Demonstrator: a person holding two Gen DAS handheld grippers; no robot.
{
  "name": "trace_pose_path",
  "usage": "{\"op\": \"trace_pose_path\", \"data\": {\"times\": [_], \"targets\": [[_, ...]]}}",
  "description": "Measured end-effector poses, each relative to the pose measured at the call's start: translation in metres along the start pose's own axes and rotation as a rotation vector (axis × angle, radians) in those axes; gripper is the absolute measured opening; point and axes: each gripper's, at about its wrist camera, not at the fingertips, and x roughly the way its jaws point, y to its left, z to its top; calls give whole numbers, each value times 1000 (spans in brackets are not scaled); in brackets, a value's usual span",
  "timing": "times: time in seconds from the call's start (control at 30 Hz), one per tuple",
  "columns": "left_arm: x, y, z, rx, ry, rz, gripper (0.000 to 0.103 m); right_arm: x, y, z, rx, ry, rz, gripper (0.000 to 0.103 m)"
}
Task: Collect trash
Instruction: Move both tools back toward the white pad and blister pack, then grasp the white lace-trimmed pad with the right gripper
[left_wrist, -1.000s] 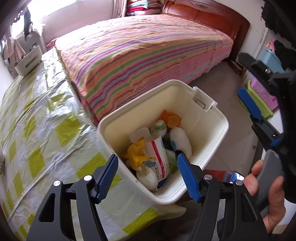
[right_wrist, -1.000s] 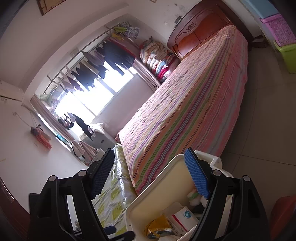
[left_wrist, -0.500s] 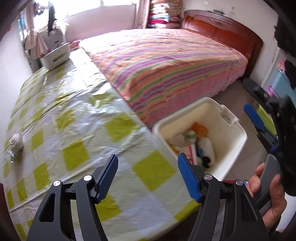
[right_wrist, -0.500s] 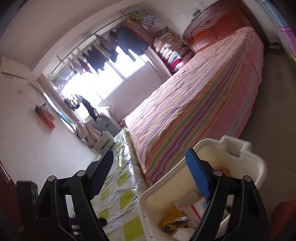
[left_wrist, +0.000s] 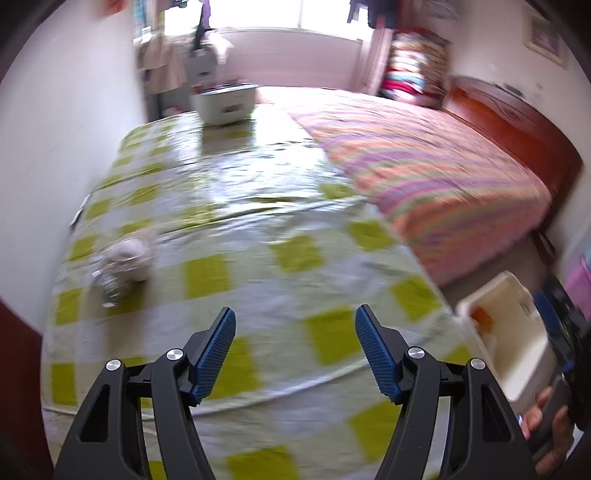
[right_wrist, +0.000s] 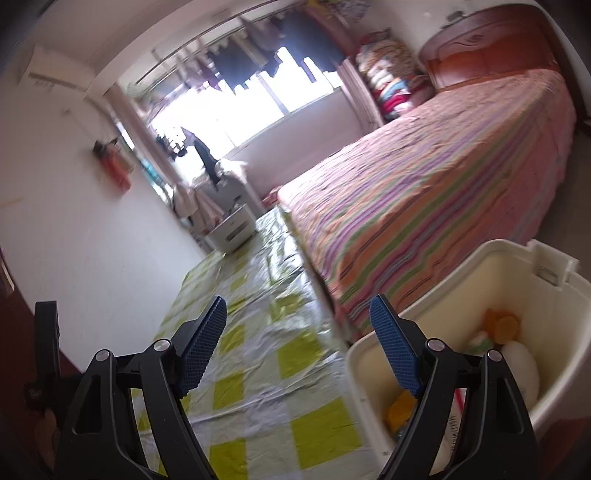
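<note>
Two released jaws of the left gripper (left_wrist: 295, 350) fill the bottom of the left wrist view with nothing between them, above the checked counter (left_wrist: 258, 221); crumpled trash (left_wrist: 125, 266) lies at mid-left and the white bin (left_wrist: 517, 354) at the right edge. In the right wrist view, the right gripper (right_wrist: 299, 345) also gapes empty, the bin (right_wrist: 554, 295) with collected trash at lower right beside the striped bed (right_wrist: 443, 192).

Both grippers, left gripper (left_wrist: 295, 347) and right gripper (right_wrist: 298, 341), have black frames, silver screws, ribbed blue jaws.
</note>
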Motion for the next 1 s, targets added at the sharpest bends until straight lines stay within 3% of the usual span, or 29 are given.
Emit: {"op": "trace_pose_path", "data": {"times": [0.13,0.27,0.47,0.7,0.87,1.0], "targets": [[-7,61,-2,-122,-35,57,65,12,22,-8,-48,50,47,81],[-17,114,-8,-239,-76,112,65,38,53,-26,-110,156,95,81],[-15,172,-21,-345,-50,171,65,74,116,-30,-215,284,206,85],[-7,199,-35,-353,-3,249,65,141,217,-47,-420,459,307,87],[-1,210,-41,-365,47,227,65,199,271,-75,-534,576,319,87],[-3,219,-46,-404,49,193,65,240,305,-93,-650,608,295,87]]}}
